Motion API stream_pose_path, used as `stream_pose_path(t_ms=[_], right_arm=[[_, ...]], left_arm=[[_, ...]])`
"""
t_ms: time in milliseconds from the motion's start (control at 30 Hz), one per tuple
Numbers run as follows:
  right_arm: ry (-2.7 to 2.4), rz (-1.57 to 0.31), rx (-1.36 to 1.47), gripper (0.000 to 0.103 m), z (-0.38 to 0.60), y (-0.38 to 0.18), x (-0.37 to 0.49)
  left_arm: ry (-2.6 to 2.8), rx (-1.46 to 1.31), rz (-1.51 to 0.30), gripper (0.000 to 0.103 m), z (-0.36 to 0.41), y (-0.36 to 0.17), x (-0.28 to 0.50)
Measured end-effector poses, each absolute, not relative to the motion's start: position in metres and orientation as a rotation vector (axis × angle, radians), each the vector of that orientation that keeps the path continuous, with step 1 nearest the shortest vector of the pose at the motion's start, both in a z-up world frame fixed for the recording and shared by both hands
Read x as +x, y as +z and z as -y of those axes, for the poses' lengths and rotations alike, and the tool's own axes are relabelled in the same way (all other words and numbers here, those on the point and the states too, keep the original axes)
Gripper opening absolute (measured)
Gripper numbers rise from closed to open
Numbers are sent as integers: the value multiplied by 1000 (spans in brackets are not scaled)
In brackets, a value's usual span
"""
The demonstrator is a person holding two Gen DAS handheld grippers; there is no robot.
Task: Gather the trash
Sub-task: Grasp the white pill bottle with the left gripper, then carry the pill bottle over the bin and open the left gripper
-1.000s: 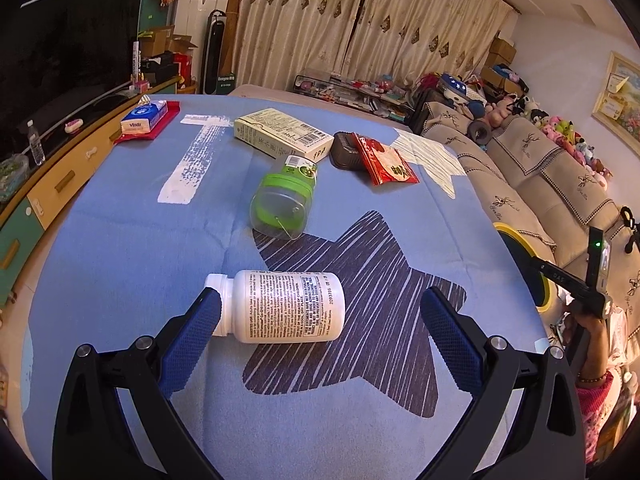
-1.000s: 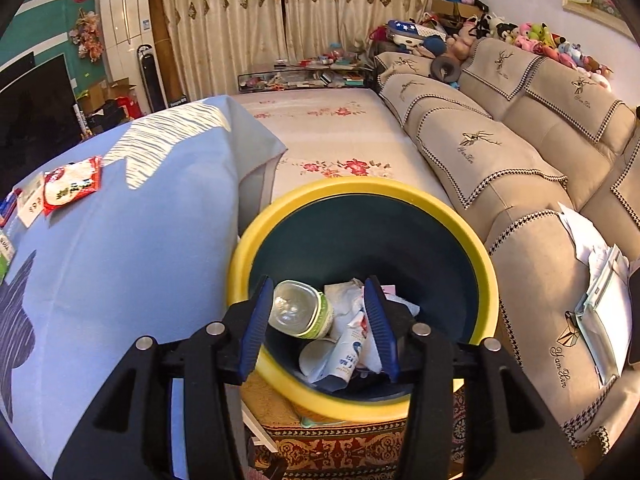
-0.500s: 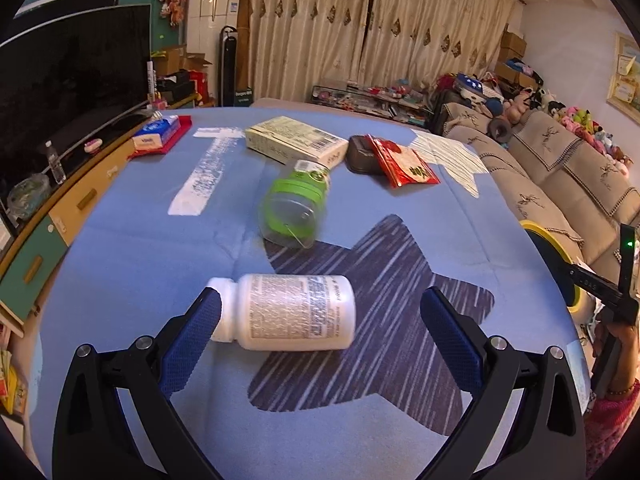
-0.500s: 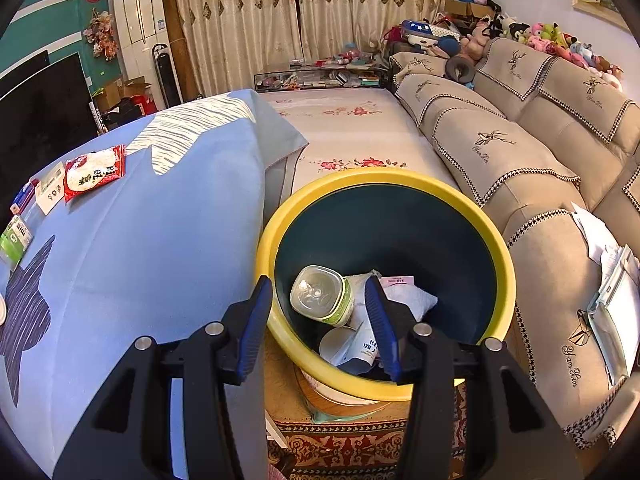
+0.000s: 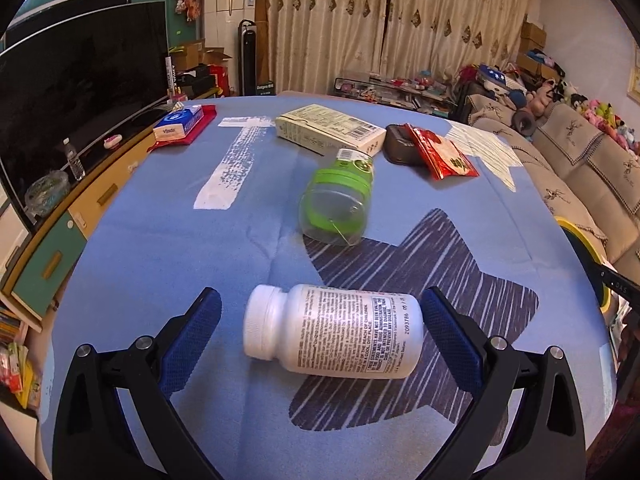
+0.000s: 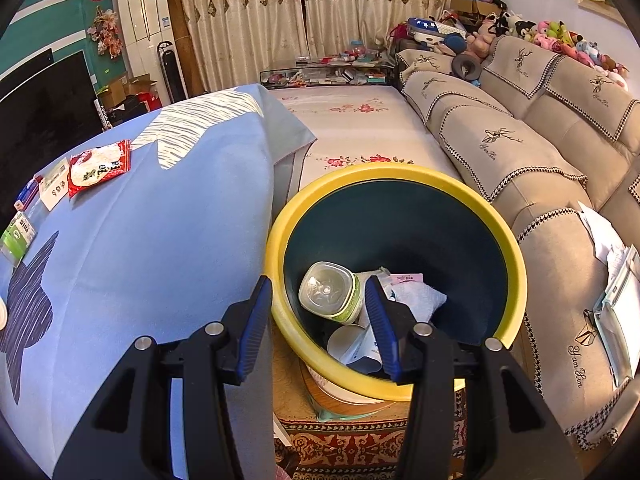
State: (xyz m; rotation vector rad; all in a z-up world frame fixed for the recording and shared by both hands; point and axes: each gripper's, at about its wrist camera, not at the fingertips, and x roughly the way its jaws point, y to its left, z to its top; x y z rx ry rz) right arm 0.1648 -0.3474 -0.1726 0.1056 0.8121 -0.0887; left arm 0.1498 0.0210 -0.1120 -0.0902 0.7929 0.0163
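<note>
Left gripper [image 5: 320, 320] has been brought lower and closer over the last second: the white pill bottle [image 5: 336, 330] now lies between its wide-open jaws, ungripped, so pickup is judged imminent. Right gripper [image 6: 318, 312] is held half open and empty above the yellow-rimmed bin [image 6: 516, 256]. The bottle is seen on its side on the blue cloth [image 5: 160, 240], cap left, printed label upward

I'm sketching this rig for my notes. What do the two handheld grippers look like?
Both look alike: the left gripper and right gripper have black plastic forked bodies with silver round bolts at the joints, and long flat jaws faced with blue textured pads. No cables or sleeves show.
</note>
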Motion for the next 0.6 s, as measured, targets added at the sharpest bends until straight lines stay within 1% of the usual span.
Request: stream_pose_path(t_ms=[133, 267, 300, 333, 467, 600], right_arm=[[-82, -815, 113, 46, 348, -173, 165], [-72, -812, 117, 46, 347, -172, 163], [-71, -811, 117, 46, 346, -171, 163], [-69, -810, 118, 46, 347, -171, 162], [-62, -797, 125, 46, 349, -166, 156], [-68, -773, 144, 46, 357, -161, 144]], left_arm=[[-22, -55, -841, 98, -19, -120, 158], [-75, -108, -887, 98, -21, -129, 163], [-76, -116, -885, 91, -22, -130, 164], [-68, -116, -881, 86, -22, -130, 163], [-95, -103, -876, 86, -14, -124, 162], [-167, -71, -842, 86, 13, -103, 165]])
